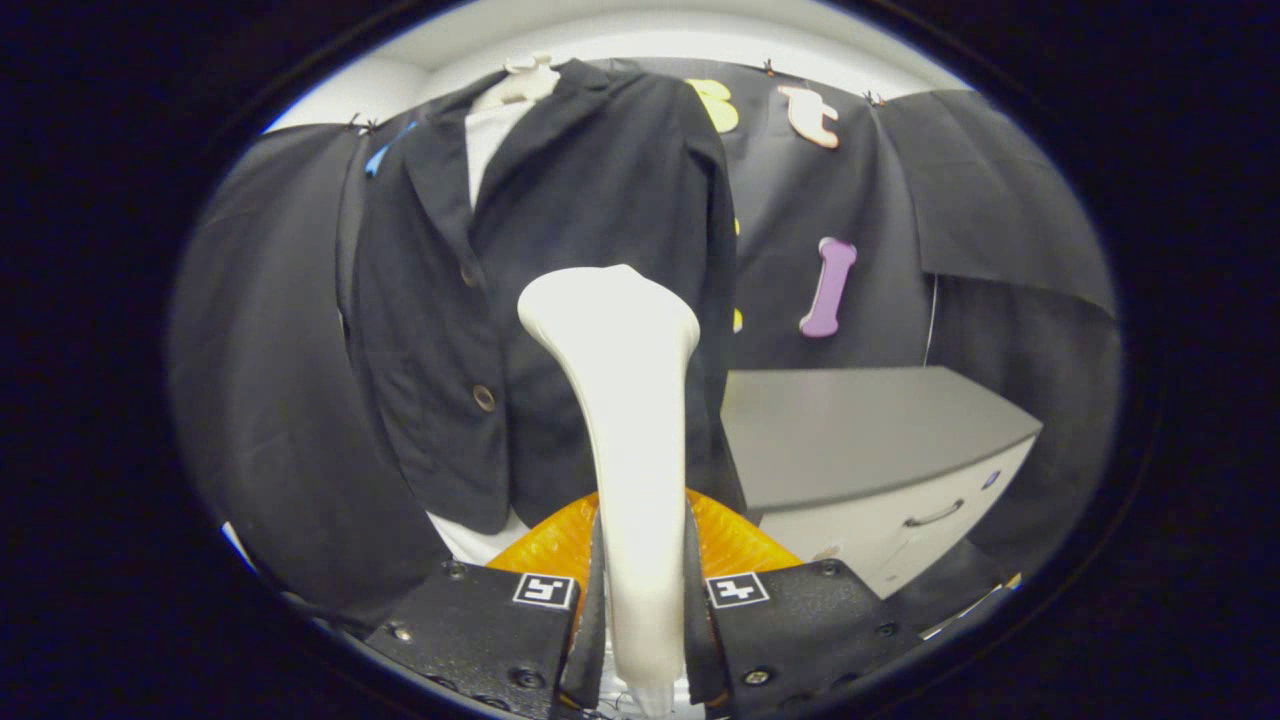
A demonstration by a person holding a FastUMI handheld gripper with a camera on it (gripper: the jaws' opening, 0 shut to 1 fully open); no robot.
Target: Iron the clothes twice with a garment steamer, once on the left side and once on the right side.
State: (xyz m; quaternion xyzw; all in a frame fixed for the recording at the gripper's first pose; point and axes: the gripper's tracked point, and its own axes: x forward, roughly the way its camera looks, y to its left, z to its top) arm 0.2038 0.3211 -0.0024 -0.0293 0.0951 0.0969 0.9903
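Observation:
A cream-white garment steamer [625,420] stands upright between my fingers, and my gripper [640,600] is shut on its handle. Its broad head rises in front of a dark jacket [560,250] with brown buttons. The jacket hangs on a pale hanger [525,80] over a white shirt [490,135], just beyond the steamer. The steamer head sits over the jacket's right front panel, near its lower half; I cannot tell whether it touches the cloth.
A grey-topped cabinet [860,430] with a white drawer front and handle stands to the right of the jacket. An orange ribbed object [730,540] lies low behind the steamer handle. Black cloth hangs behind and to both sides.

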